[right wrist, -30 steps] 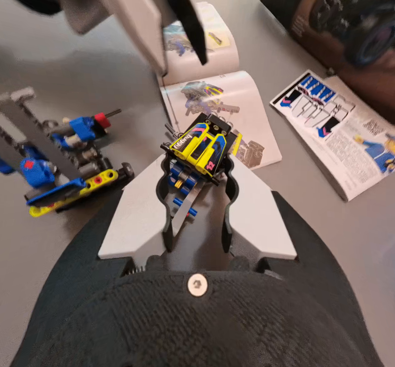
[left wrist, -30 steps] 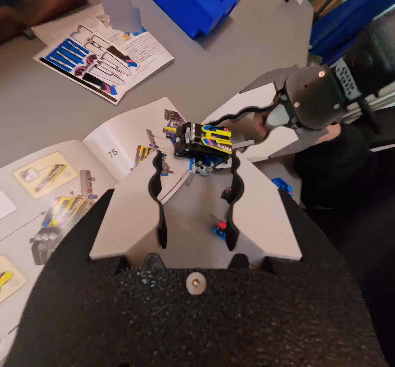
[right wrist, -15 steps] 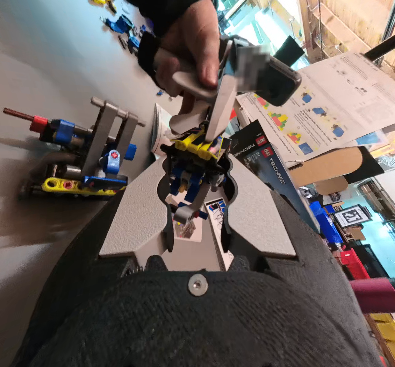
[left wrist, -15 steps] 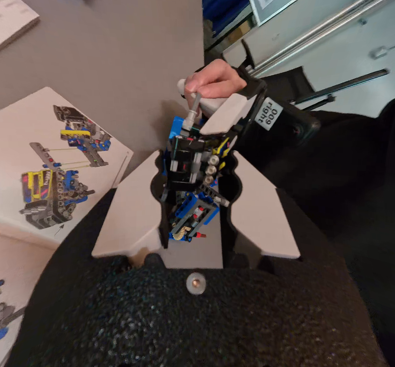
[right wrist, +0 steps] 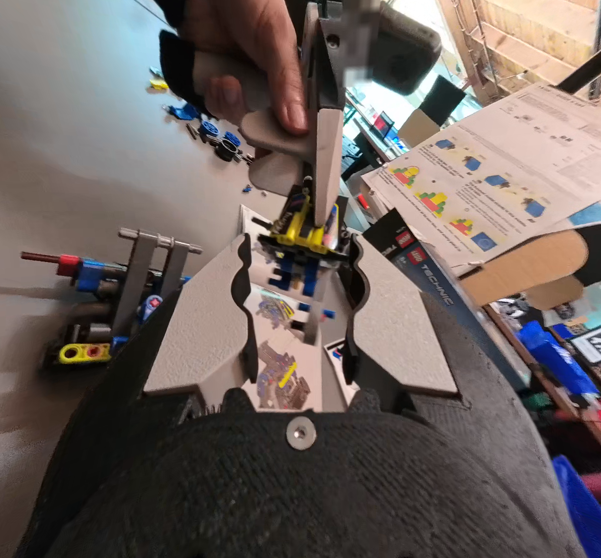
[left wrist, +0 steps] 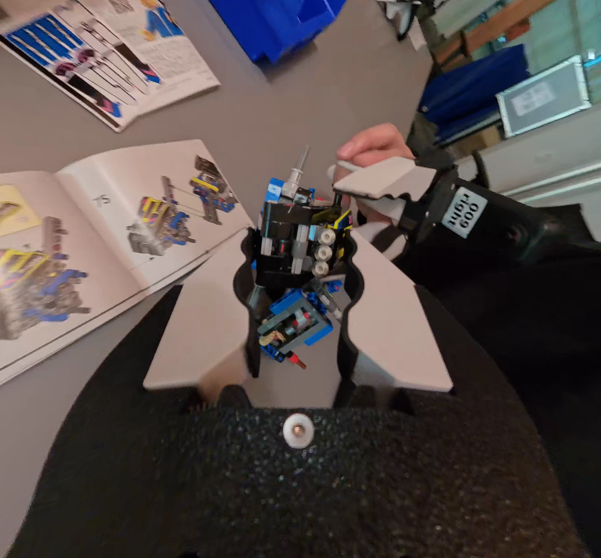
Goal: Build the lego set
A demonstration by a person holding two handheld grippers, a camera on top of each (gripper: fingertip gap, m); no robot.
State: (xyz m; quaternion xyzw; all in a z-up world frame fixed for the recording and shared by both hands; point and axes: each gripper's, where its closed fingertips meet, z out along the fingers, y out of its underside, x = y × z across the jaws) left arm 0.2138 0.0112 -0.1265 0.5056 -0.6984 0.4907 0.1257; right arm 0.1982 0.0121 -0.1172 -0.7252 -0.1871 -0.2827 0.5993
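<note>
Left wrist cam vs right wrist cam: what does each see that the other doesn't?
Left wrist only: stacked blue plastic bins on the table, and the dark underside of the black, yellow and blue toy brick vehicle model with three pale round pins.
Right wrist only: a part-built grey and blue brick frame, loose blue wheel hubs, a dark product box, and a cardboard flap with a printed sheet.
Both: the model, between the fingers of the left claw and the right claw; the open instruction booklet; the grey table.
</note>
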